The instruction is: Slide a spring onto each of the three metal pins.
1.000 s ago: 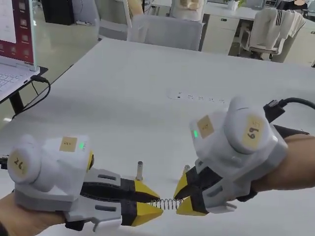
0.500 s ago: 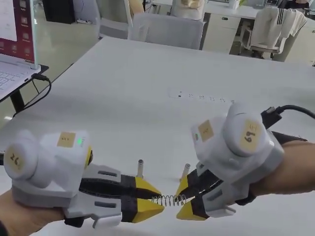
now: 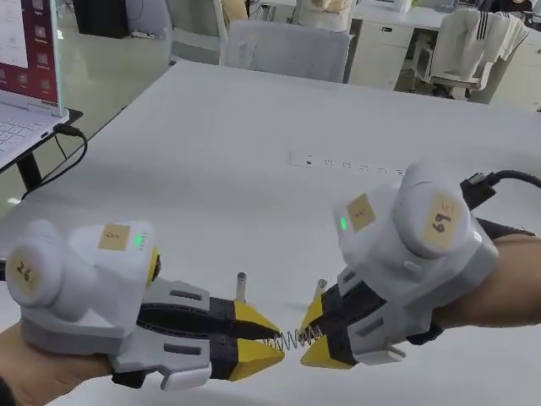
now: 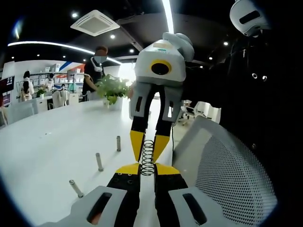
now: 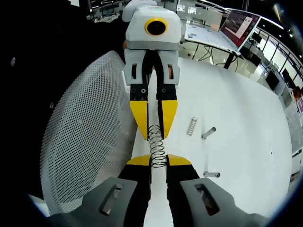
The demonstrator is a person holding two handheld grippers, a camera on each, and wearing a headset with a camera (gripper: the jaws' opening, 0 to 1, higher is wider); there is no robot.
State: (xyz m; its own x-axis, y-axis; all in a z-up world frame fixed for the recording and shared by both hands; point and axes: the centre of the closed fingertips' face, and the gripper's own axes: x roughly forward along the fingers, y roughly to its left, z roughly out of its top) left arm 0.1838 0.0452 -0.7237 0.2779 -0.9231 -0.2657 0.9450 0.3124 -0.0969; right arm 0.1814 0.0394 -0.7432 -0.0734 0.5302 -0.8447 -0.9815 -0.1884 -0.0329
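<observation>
Item: one spring (image 3: 290, 337), at 6 o'clock in the head view, held over the white table (image 3: 254, 152). The left gripper (image 3: 269, 338) is clamped on its 9 o'clock end and the right gripper (image 3: 311, 334) on its 3 o'clock end. Two metal pins (image 3: 241, 288) stand on the table at 11 and 1 o'clock of it. A second spring (image 5: 191, 126) lies loose near a pin in the right gripper view, at 1 o'clock of the held one.

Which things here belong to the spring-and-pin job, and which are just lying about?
Job:
spring, gripped at its ends by the left gripper and right gripper
three pins
loose spring

Lying about:
laptop
cable
chair
</observation>
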